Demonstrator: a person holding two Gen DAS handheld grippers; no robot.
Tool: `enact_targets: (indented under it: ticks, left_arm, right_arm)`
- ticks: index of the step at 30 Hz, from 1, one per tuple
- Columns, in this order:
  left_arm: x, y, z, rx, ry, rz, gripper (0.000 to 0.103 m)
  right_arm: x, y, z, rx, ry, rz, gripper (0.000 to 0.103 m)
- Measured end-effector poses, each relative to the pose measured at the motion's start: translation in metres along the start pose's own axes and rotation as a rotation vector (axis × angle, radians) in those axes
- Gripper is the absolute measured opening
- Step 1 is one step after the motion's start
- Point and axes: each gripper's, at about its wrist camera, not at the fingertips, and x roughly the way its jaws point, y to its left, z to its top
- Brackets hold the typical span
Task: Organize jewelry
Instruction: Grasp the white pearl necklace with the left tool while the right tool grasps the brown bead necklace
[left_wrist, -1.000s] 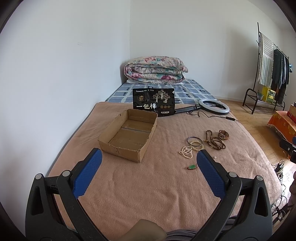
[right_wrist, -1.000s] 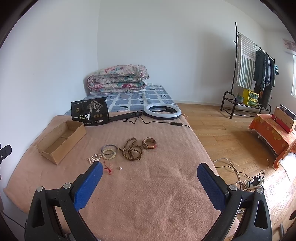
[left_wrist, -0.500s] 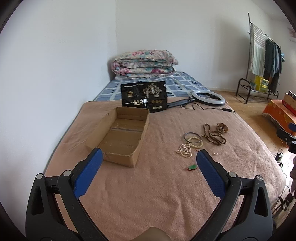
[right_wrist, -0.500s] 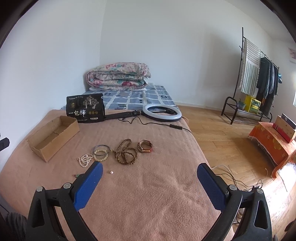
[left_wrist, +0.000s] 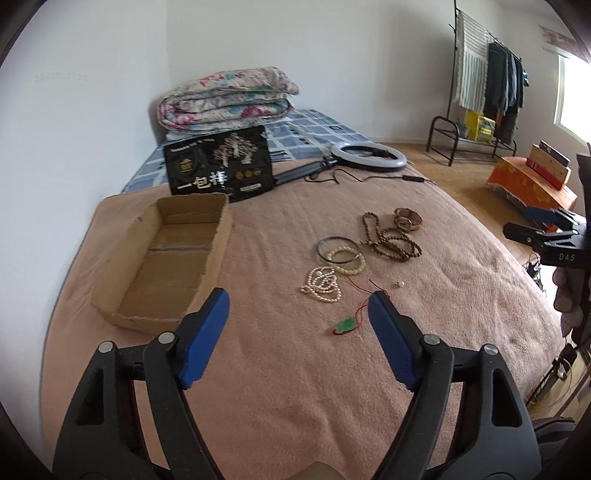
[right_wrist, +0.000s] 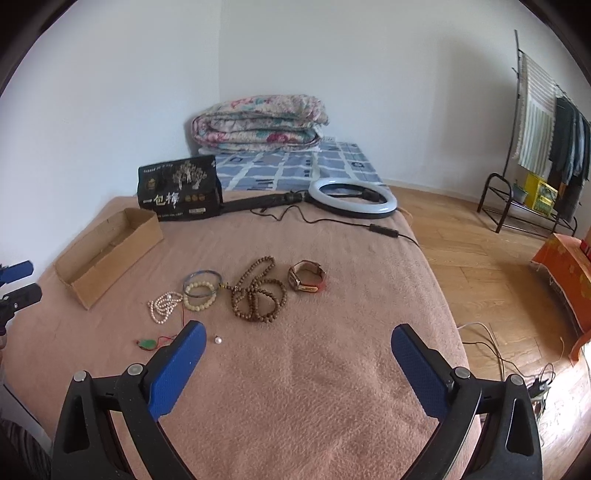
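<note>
Jewelry lies on a tan blanket: a pearl necklace (left_wrist: 321, 280), a cream bead bracelet (left_wrist: 347, 260) with a dark bangle (left_wrist: 334, 242), brown prayer beads (left_wrist: 389, 242), a watch (left_wrist: 408, 219), a loose pearl (left_wrist: 400, 283) and a green pendant (left_wrist: 344, 325) on red cord. An empty cardboard box (left_wrist: 166, 258) sits to their left. My left gripper (left_wrist: 297, 306) hovers above the blanket near the pendant, its jaws closing with nothing between them. My right gripper (right_wrist: 297, 334) stands open and empty, short of the prayer beads (right_wrist: 258, 295) and watch (right_wrist: 306, 280).
A black printed bag (left_wrist: 219, 166) and a ring light (left_wrist: 367, 157) with its cable lie behind the jewelry. A folded floral quilt (left_wrist: 227, 98) rests at the wall. The bed's right edge drops to a wooden floor with cables (right_wrist: 495, 343), an orange-covered stand (left_wrist: 532, 182) and a clothes rack (right_wrist: 535, 147).
Both grippers have come forward and lower toward the jewelry, which looks nearer. The left gripper's jaws have narrowed. The right gripper's jaws stay wide.
</note>
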Motion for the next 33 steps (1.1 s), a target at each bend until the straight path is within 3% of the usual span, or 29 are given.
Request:
enact_targets:
  ticks: [5,13,22,33]
  left_arm:
    - [0.034,-0.011,0.004,0.021,0.043,-0.042,0.063]
    - [0.094,-0.019,0.001,0.012,0.145,-0.114,0.047]
    - [0.161,-0.024,-0.007,-0.037,0.257,-0.144,0.046]
    - [0.197,-0.017,-0.01,-0.079,0.308,-0.132,0.046]
  right_arm:
    - [0.027,-0.001,0.007,-0.035,0.043,0.045,0.097]
    - [0.08,0.001,0.014,-0.052,0.129,0.113,0.089]
    - [0.13,0.011,0.021,-0.064,0.211,0.19,0.082]
    - [0.18,0.041,0.028,-0.131,0.295,0.25,0.079]
